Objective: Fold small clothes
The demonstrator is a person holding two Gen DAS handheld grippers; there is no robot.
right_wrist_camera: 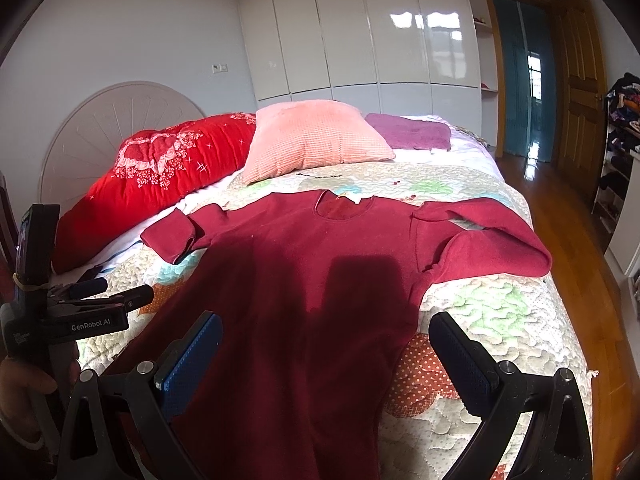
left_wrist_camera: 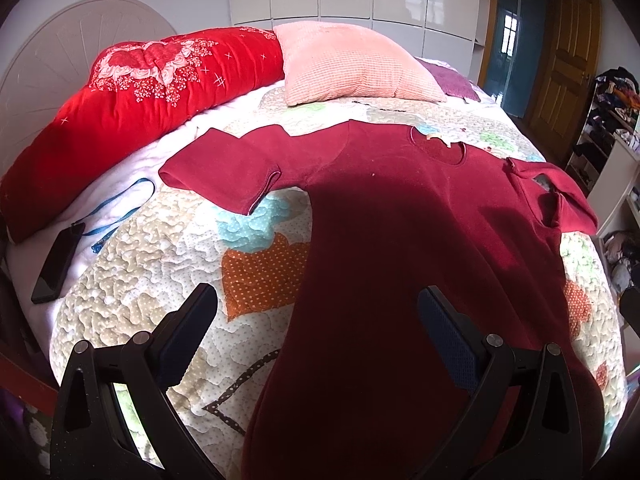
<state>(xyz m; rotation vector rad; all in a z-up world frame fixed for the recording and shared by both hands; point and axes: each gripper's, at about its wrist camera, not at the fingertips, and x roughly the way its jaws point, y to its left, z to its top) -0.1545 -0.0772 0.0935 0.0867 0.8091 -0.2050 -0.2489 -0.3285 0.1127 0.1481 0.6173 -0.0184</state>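
A dark red long-sleeved top [left_wrist_camera: 392,240] lies flat on the quilted bed [left_wrist_camera: 160,264], neckline at the far side, its left sleeve folded back and its right sleeve bunched. It also shows in the right wrist view [right_wrist_camera: 304,280]. My left gripper [left_wrist_camera: 316,312] is open and empty, hovering over the top's lower left edge. My right gripper [right_wrist_camera: 326,340] is open and empty above the top's lower body. The left gripper's body [right_wrist_camera: 80,312] shows at the left of the right wrist view.
A red quilt roll [left_wrist_camera: 132,96] and a pink pillow [left_wrist_camera: 352,64] lie at the bed's head, with a purple cloth [right_wrist_camera: 408,132] beyond. A black phone with a blue lanyard [left_wrist_camera: 60,260] lies at the bed's left edge. A cluttered rack [left_wrist_camera: 612,120] stands at the right.
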